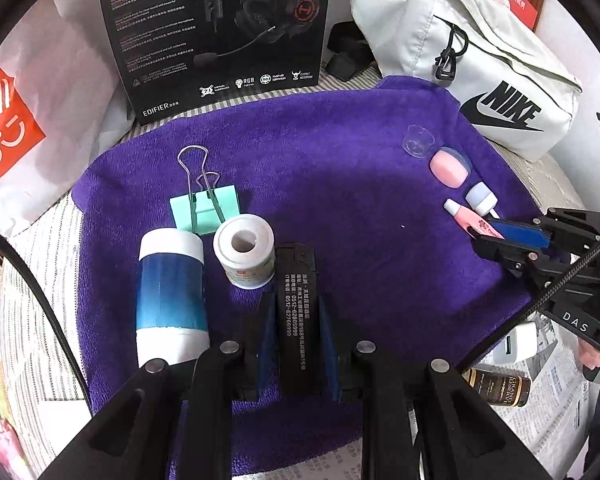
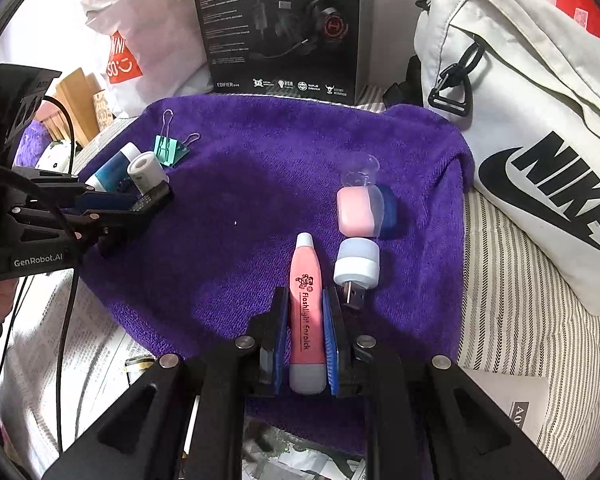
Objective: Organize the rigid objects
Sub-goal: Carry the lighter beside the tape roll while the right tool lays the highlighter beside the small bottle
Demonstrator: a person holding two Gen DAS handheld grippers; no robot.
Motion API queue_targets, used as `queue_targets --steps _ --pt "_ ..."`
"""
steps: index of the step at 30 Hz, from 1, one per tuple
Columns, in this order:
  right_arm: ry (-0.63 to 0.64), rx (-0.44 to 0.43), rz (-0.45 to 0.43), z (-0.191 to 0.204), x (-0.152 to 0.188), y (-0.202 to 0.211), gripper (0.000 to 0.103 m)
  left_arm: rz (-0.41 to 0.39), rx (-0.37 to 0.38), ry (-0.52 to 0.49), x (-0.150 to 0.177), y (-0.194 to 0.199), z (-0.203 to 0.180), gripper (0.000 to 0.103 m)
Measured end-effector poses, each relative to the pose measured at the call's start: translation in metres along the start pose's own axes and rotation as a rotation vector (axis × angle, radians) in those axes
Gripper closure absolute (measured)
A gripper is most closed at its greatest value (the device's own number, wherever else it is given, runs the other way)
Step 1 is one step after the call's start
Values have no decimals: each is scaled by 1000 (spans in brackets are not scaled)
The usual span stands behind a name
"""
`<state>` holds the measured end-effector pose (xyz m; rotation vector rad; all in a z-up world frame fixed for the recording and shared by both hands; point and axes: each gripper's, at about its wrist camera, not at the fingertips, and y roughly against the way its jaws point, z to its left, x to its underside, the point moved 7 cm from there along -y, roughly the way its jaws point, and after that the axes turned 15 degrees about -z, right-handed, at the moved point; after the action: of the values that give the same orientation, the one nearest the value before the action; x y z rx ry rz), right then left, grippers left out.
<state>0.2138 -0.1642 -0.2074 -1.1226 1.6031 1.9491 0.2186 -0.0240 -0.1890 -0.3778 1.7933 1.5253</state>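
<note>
Left gripper clamped on black printed bar, tip beside white tape roll. Right gripper clamped on pink earpick pen, USB light just right. Both over purple towel.

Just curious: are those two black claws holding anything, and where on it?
Yes. The left gripper clamps a black bar around its near end; the right gripper clamps a pink earpick around its lower body.
</note>
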Motion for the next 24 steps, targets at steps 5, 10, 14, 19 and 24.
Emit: queue_targets --steps 5,10,14,19,24 --pt "7 -21 -8 -1 1 2 86 -3 4 9 1 1 1 81" --pt "-14 -28 -3 -2 1 6 79 1 16 18 5 5 -1 73" --pt "-35 -28 -6 -3 1 12 71 4 18 25 9 7 -4 64" --pt "-53 -16 -11 -7 2 26 70 7 -3 31 9 13 -5 59" --pt "-76 -8 -43 -9 1 52 70 -20 -13 48 4 32 -6 58"
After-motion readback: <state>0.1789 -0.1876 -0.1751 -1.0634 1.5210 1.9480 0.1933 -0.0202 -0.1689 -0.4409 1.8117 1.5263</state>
